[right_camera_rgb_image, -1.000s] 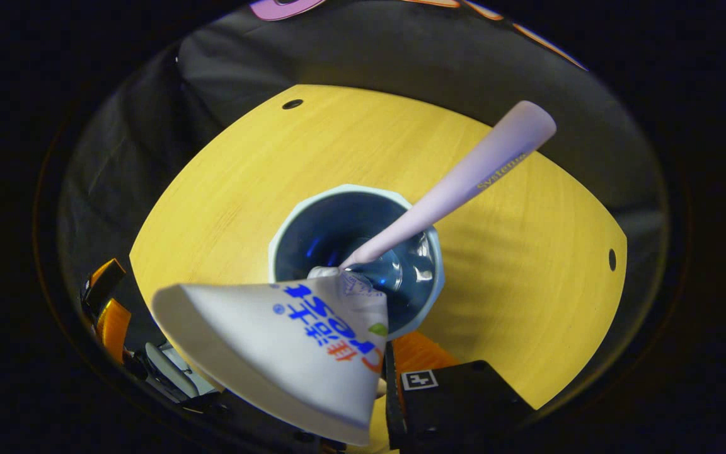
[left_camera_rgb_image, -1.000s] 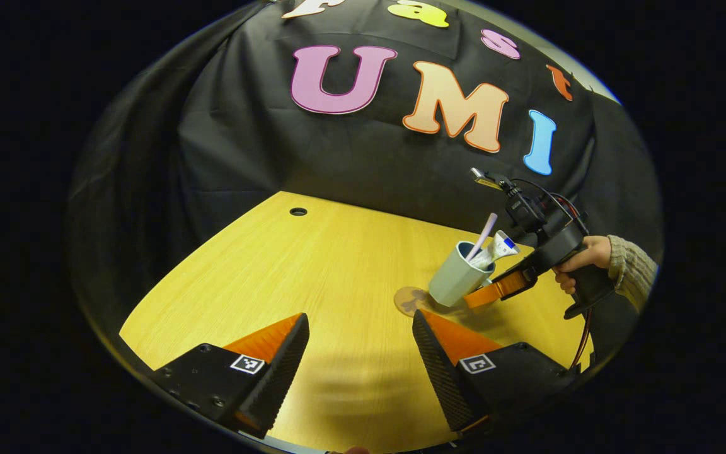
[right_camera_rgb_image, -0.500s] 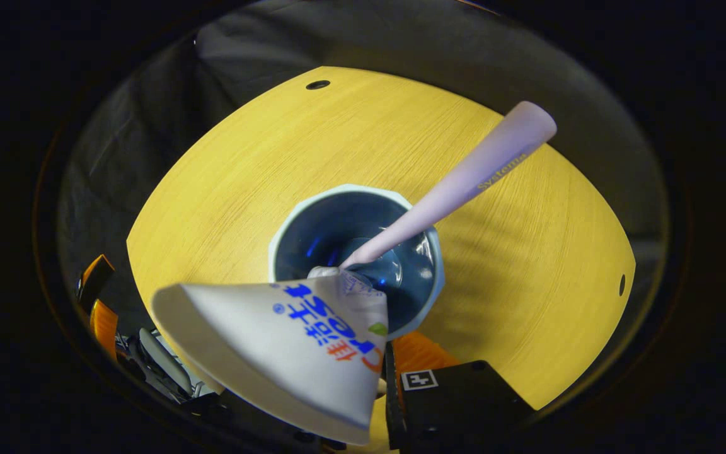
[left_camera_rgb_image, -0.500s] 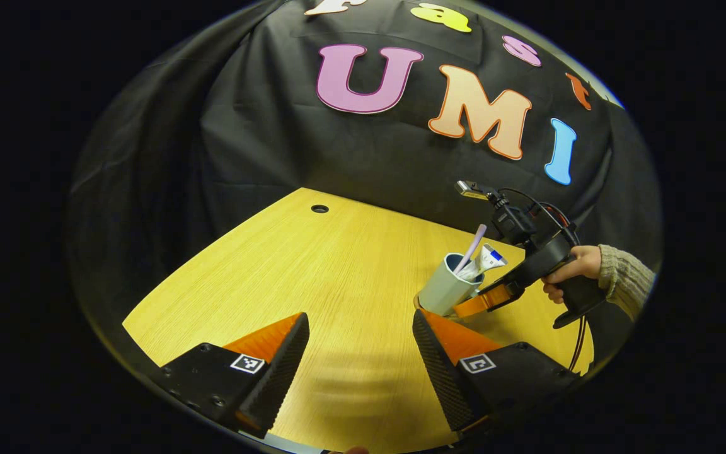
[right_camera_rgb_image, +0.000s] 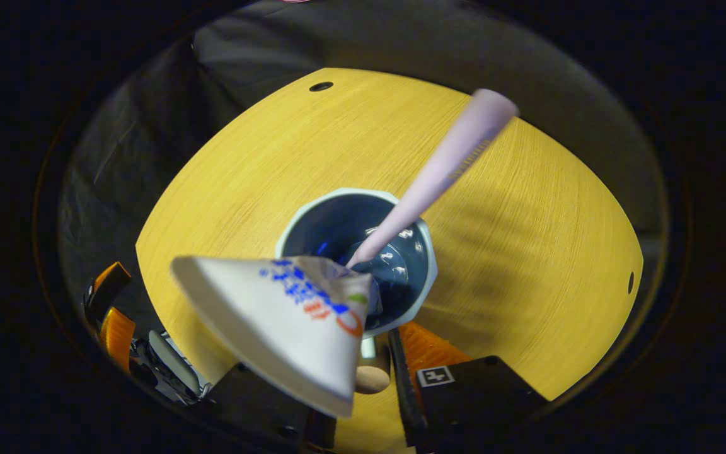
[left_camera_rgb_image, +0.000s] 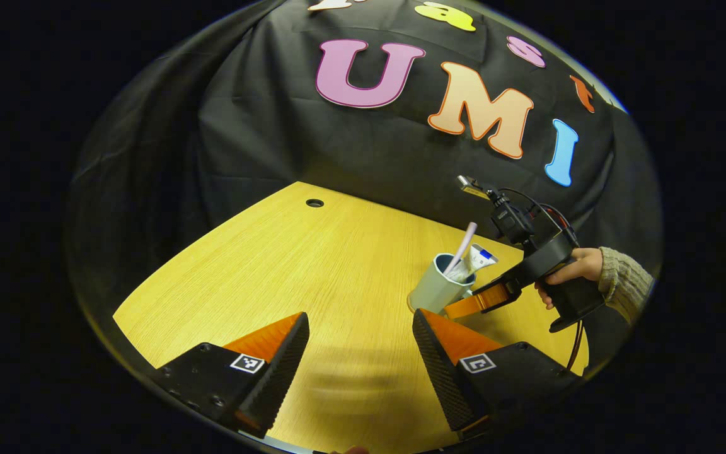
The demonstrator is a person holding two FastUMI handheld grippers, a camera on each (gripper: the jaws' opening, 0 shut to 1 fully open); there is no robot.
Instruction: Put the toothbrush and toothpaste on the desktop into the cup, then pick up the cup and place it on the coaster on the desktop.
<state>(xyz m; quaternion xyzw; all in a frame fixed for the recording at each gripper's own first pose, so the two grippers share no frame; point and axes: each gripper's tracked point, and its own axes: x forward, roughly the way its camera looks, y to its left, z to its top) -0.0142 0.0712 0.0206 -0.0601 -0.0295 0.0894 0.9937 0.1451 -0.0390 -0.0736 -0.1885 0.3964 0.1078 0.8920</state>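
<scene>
A: In the left gripper view, your left gripper hovers with fingers spread wide, holding nothing. The cup stands at three o'clock on the worktop; the right gripper pinches its wall.

B: In the right gripper view, toothbrush and toothpaste lean in that cup: light, rigid, top-heavy, so hold low. Coaster peeks at six o'clock; smooth wood, black cloth behind.

Counter: yellow wood-grain top, straight-edged, lit evenly from above; soft shadows are cast on the near part. A small round cable hole is set near the far edge; in the right gripper view a second hole is seen at the right edge. Wall: black cloth, creased, hung behind and around the counter.
</scene>
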